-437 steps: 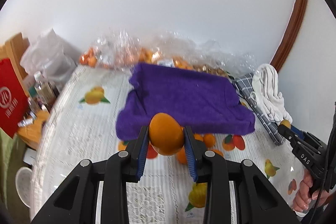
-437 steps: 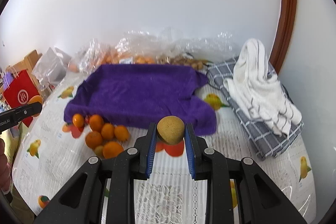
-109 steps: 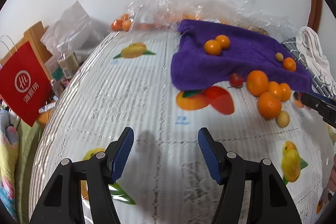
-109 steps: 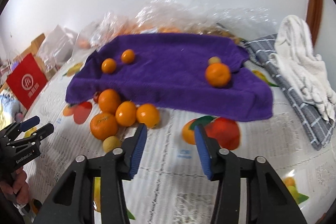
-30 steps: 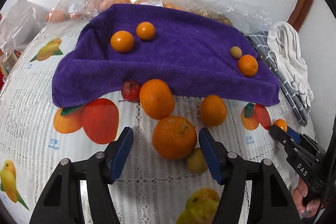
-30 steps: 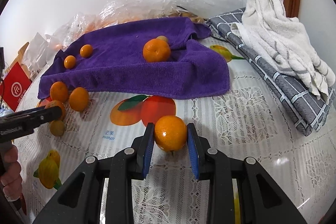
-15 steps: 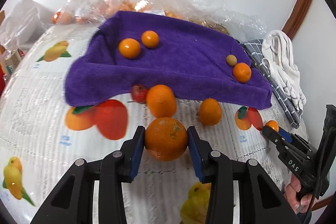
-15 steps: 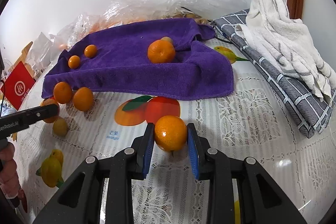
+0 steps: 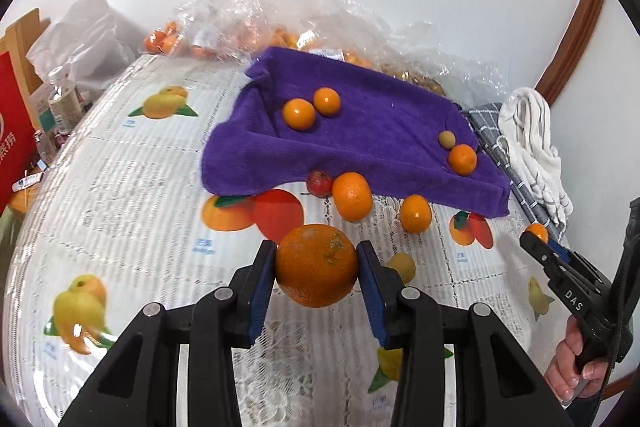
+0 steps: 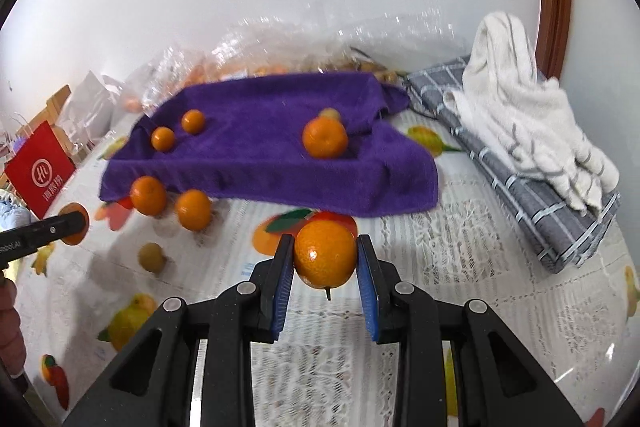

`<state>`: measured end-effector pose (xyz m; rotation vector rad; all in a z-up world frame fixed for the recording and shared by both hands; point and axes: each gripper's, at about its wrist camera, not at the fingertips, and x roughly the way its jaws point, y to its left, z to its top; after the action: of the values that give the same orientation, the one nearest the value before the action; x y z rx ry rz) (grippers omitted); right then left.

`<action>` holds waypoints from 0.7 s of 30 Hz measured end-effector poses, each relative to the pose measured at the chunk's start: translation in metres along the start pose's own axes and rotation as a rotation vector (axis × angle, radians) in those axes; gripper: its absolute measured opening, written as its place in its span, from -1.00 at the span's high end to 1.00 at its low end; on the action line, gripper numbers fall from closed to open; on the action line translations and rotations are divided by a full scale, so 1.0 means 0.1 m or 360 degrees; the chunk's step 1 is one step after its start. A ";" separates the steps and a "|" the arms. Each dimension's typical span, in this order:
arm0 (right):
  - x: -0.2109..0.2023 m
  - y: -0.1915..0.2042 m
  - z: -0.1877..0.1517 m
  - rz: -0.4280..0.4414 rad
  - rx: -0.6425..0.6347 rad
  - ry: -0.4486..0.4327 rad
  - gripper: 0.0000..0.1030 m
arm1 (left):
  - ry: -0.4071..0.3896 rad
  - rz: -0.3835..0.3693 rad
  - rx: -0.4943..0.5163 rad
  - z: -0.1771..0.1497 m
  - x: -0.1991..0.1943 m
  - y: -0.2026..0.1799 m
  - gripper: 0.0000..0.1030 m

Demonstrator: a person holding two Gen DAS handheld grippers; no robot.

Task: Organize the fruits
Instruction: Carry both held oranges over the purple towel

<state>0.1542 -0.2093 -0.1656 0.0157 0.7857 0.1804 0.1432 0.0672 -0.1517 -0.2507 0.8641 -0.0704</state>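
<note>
1. The left gripper [image 9: 316, 267] was closed on a large orange [image 9: 316, 265], blue pads pressing both its sides.
2. The right gripper [image 10: 325, 254] clamped a smaller orange [image 10: 325, 253] the same way.
3. A bare hand [image 9: 574, 367] gripped the right gripper's handle.
</note>
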 end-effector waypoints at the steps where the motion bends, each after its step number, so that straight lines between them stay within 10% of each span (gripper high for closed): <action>1: -0.07 0.03 0.02 -0.0001 -0.0008 -0.0015 0.41 | -0.0006 0.0004 -0.0003 0.01 -0.03 0.01 0.25; 21: -0.44 0.19 0.40 0.0005 -0.0023 -0.0096 0.41 | -0.0108 -0.0012 0.0033 0.27 -0.45 -0.09 0.25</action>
<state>0.1489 -0.1958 -0.1049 0.0084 0.7239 0.1876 0.1348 0.0707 -0.0993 -0.2354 0.7947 -0.0776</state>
